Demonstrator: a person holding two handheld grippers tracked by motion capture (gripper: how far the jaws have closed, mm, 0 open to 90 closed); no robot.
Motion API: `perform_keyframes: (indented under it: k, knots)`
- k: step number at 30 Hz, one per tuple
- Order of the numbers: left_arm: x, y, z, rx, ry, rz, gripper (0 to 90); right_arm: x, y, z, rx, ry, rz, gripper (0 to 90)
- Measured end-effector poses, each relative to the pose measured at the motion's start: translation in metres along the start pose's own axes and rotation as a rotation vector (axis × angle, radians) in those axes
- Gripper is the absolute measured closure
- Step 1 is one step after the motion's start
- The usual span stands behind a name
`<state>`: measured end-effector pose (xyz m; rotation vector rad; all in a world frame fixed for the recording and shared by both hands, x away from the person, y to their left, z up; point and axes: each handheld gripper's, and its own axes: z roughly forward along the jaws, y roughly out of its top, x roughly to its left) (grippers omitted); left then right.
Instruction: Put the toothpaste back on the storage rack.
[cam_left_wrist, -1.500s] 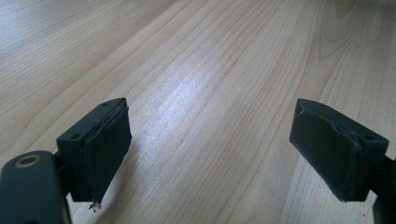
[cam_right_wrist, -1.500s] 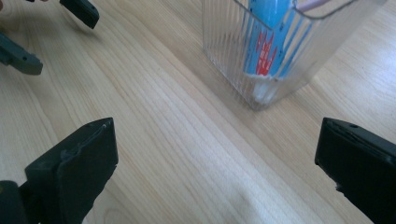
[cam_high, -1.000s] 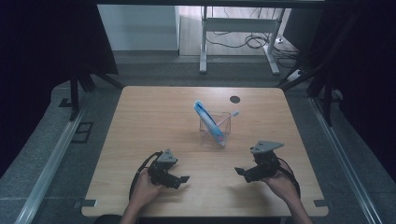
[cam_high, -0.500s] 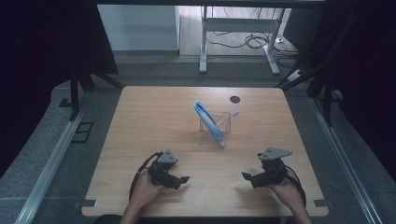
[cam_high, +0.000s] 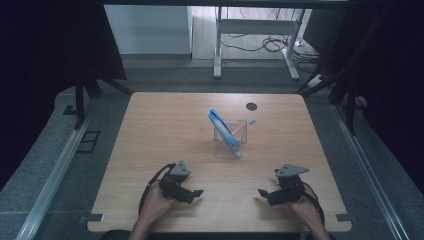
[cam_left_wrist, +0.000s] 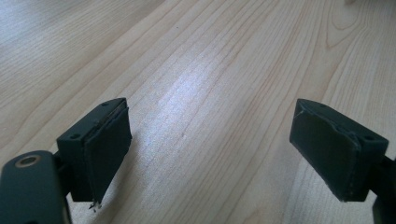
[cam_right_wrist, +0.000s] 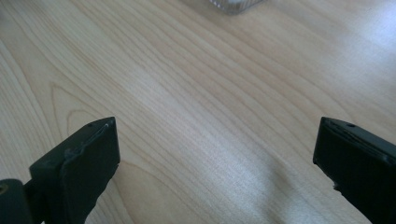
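- We see the right gripper (cam_high: 263, 192) has drawn back toward the table's (cam_high: 150, 130) near edge since a second ago, jaws spread and empty.
- The left gripper (cam_high: 196, 193) has stayed put, also released.
- The clear holder (cam_high: 231, 137) with its blue tube (cam_high: 222, 127) stands mid-table, well apart from both.

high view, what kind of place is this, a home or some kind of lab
Probably a lab or recording booth, not a home: a bare wooden table ringed by black curtains, with loose cables on the floor beyond a metal frame.
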<state>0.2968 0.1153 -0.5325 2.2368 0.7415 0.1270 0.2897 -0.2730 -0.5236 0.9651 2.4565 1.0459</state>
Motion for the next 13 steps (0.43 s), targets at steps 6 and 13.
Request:
perform_keyframes:
  k: [6, 13]
  knots:
    - [-0.0008, -0.0003, 0.0013, 0.002, 0.009, 0.003, 12.8, 0.0032, -0.0048, 0.0056, 0.026, 0.000, -0.013, 0.5]
    - [-0.0013, 0.0003, 0.0034, 0.006, 0.019, 0.006, 12.8, 0.0045, -0.0105, 0.0105, 0.070, 0.014, -0.019, 0.5]
